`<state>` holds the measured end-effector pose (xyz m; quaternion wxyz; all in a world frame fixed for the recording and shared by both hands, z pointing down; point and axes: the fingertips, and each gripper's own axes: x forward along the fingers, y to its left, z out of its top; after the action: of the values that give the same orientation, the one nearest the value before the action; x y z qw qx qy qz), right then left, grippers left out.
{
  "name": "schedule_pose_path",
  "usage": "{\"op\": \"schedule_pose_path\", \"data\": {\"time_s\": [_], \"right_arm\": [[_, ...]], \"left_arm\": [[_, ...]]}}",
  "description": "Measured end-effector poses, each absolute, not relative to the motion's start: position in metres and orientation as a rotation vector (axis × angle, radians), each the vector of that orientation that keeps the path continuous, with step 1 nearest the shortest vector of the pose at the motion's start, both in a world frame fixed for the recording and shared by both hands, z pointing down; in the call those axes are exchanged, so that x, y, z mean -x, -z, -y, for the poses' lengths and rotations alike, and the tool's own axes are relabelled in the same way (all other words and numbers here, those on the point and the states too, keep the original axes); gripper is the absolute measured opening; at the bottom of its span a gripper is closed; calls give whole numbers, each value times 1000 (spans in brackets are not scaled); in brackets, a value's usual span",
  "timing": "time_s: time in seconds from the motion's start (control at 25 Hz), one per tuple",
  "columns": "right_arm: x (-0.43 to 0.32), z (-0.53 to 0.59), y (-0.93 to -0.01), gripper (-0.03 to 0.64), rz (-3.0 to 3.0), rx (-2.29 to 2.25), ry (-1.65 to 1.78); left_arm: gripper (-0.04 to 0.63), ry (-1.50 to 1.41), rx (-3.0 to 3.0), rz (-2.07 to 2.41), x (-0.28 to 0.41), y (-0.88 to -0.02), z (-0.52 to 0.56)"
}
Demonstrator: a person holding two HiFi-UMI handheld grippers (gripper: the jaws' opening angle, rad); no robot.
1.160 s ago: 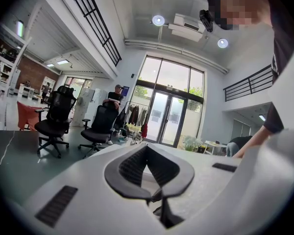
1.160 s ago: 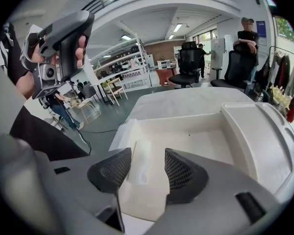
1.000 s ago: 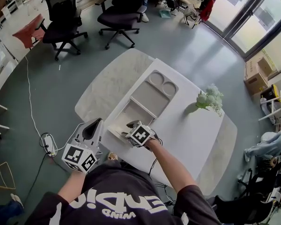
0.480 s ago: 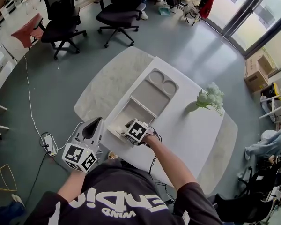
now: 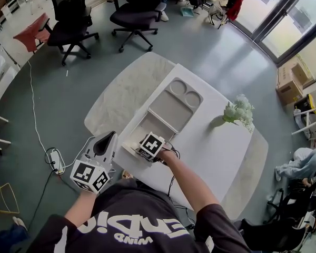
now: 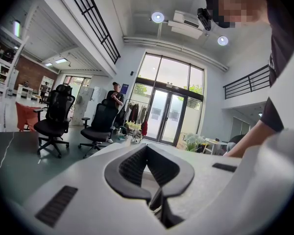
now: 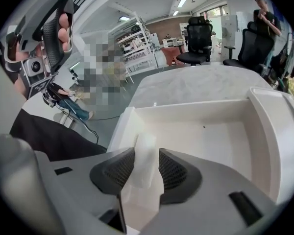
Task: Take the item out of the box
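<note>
Right gripper (image 7: 146, 153) tipped deeper into box (image 7: 269, 131), jaws just closed, pinching item (image 7: 143, 175); left gripper (image 6: 147, 150) sat pressed together, empty. Best: pinch firmly, lift straight.

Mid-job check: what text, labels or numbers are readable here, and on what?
"WIND", small, on the person's black shirt, upside down in the head view.
Larger shirt print above it: roughly "ENDIN", uncertain.
Left gripper's cube and right gripper's cube: marker patterns only.
Cardboard box by the window: too small to read.
</note>
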<state>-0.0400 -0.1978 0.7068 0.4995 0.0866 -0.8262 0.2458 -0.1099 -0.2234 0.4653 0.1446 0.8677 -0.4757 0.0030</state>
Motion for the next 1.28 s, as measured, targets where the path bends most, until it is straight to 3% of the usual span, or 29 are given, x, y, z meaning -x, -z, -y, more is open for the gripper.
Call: {"op": "schedule_pose_path", "data": {"time_s": [0.24, 0.64, 0.76, 1.28], "right_arm": [[37, 165, -716, 161, 1876, -122, -731], [29, 186, -702, 152, 1911, -241, -679], [20, 228, -680, 152, 2015, -417, -518], [-26, 256, -541, 150, 2449, -970, -416]], "left_arm": [[9, -13, -2493, 1383, 113, -467, 225], [9, -14, -2478, 1393, 117, -470, 225], [9, -13, -2486, 1390, 116, -467, 225], [9, -1, -2526, 1361, 102, -457, 227]]}}
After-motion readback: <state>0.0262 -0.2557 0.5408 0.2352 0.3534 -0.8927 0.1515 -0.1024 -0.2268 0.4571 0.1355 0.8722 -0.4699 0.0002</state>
